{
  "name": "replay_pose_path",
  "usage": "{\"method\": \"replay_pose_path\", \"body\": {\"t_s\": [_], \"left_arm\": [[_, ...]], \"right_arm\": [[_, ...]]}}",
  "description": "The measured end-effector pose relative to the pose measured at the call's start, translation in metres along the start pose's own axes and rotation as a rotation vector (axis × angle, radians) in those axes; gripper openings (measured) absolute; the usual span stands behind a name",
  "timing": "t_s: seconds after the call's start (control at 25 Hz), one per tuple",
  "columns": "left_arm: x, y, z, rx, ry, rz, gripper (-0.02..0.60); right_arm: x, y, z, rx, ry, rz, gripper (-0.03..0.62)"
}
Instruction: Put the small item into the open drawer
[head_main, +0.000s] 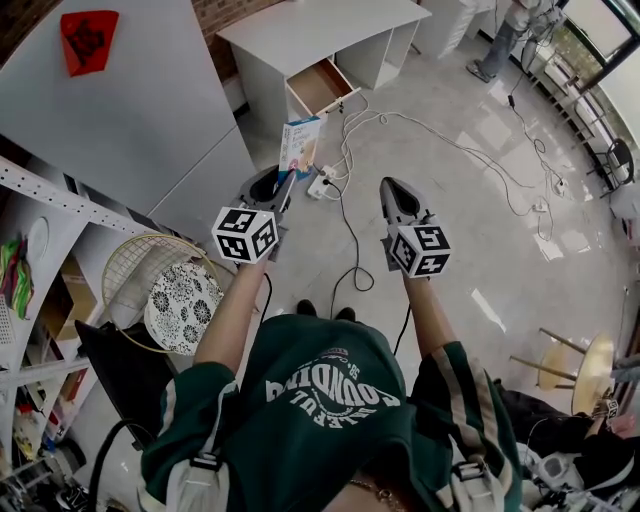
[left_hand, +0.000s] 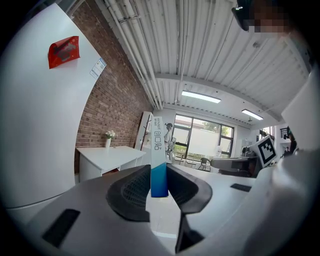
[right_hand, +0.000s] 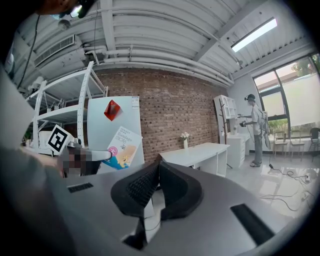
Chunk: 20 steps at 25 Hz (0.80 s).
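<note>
Well short of the open drawer (head_main: 318, 85), the left claw (head_main: 272, 188) grasps the small box (head_main: 300, 145); the right claw (head_main: 398, 198) is clenched empty. Approach and drop remain.

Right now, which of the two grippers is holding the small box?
The left gripper: its jaws are shut on the thin white-and-blue small box. The right gripper has its jaws together, with nothing between them.
</note>
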<state>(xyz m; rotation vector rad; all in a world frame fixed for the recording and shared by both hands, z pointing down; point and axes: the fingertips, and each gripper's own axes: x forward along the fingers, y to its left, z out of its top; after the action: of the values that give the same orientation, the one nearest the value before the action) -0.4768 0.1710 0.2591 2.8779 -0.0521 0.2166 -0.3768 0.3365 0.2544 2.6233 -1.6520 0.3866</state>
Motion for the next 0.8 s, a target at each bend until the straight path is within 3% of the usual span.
{"method": "replay_pose_path", "body": {"t_s": [0.8], "left_arm": [[-0.006,0.014,-0.009,-0.018,0.012,-0.049,0.103]], "right_arm": [[-0.004,0.019,-0.004,0.008,-0.003,-0.065,0.025]]}}
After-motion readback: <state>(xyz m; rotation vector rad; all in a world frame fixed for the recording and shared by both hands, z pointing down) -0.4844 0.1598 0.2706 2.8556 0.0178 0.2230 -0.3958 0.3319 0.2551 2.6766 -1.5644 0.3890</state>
